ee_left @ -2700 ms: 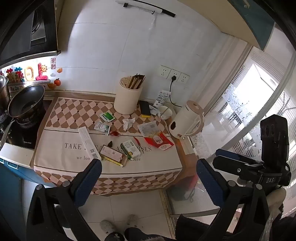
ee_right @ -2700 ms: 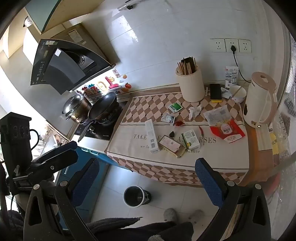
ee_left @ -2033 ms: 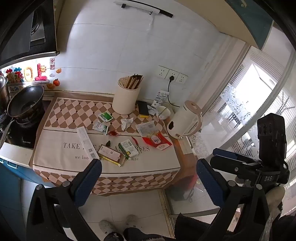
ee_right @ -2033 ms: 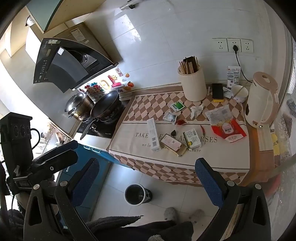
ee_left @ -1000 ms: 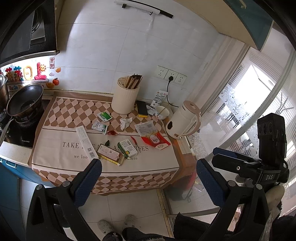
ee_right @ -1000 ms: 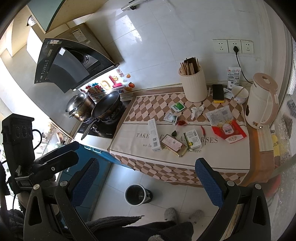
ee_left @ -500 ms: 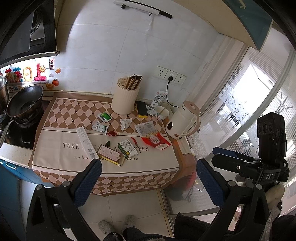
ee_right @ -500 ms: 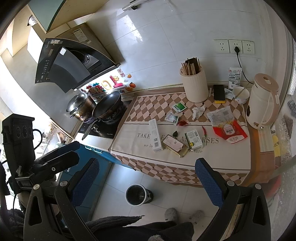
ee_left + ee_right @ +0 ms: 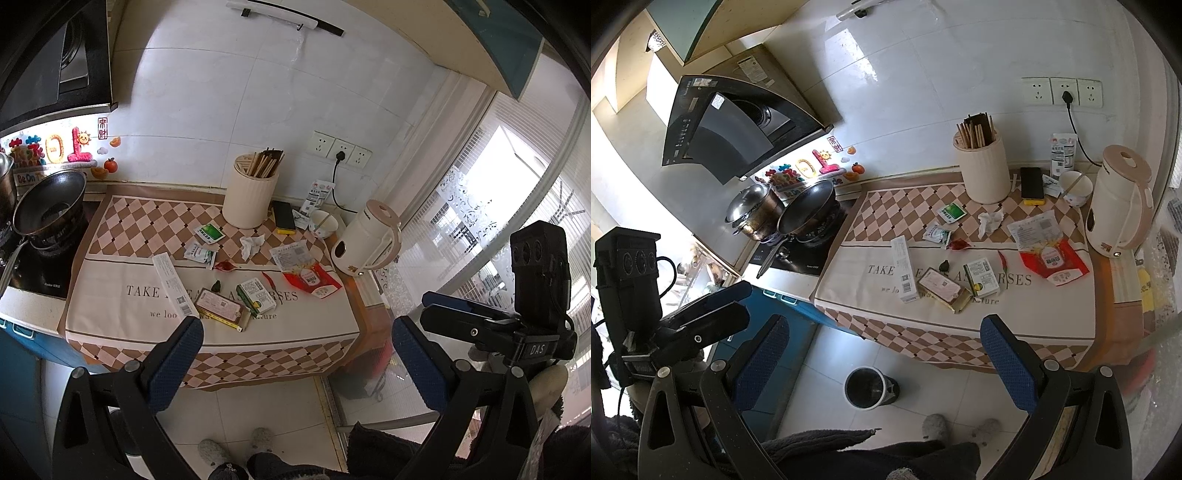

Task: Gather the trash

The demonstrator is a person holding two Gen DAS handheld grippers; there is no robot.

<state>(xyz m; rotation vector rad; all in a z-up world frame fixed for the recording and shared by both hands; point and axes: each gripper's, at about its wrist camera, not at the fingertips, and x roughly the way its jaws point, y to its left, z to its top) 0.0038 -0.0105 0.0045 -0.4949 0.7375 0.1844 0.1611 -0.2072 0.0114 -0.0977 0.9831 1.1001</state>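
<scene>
We have collected nothing yet: both grippers, left gripper (image 9: 297, 354) and right gripper (image 9: 884, 354), hang with jaws wide and empty; wrappers (image 9: 1052, 264) litter the bench (image 9: 1052, 317) mid-frame, bin (image 9: 866, 387) below.

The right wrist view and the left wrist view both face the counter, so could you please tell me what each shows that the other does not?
Only the right wrist view shows the trash bin on the floor, the lidded steel pot and the left gripper. Only the left wrist view shows the bright window and the right gripper. Both show the littered tablecloth, red snack wrapper, crumpled tissue, kettle and wok.
</scene>
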